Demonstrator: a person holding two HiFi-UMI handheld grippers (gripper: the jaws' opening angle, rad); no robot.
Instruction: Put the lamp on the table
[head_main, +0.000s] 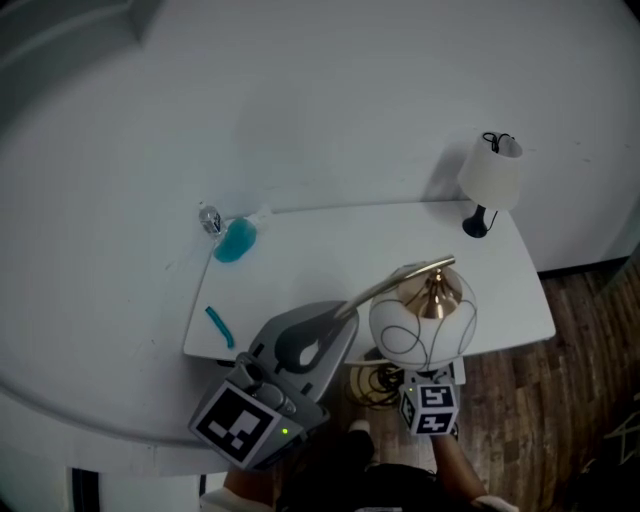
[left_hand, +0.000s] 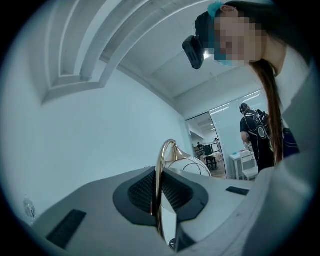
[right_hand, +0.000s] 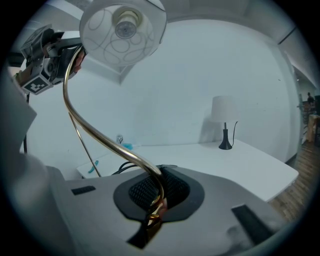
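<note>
While the left gripper (left_hand: 160, 200) and right gripper (right_hand: 155, 200) both clamp its brass stem (right_hand: 110, 143), the lamp (head_main: 420, 320) hangs at the table's (head_main: 330, 250) near edge (bare top lies just ahead).

The white rectangular tabletop (head_main: 340, 250) lies open through its middle; a small white-shaded, black-footed lamp (head_main: 490, 178) blocks its far right corner, a teal plastic bottle (head_main: 236, 240) its far left.
</note>
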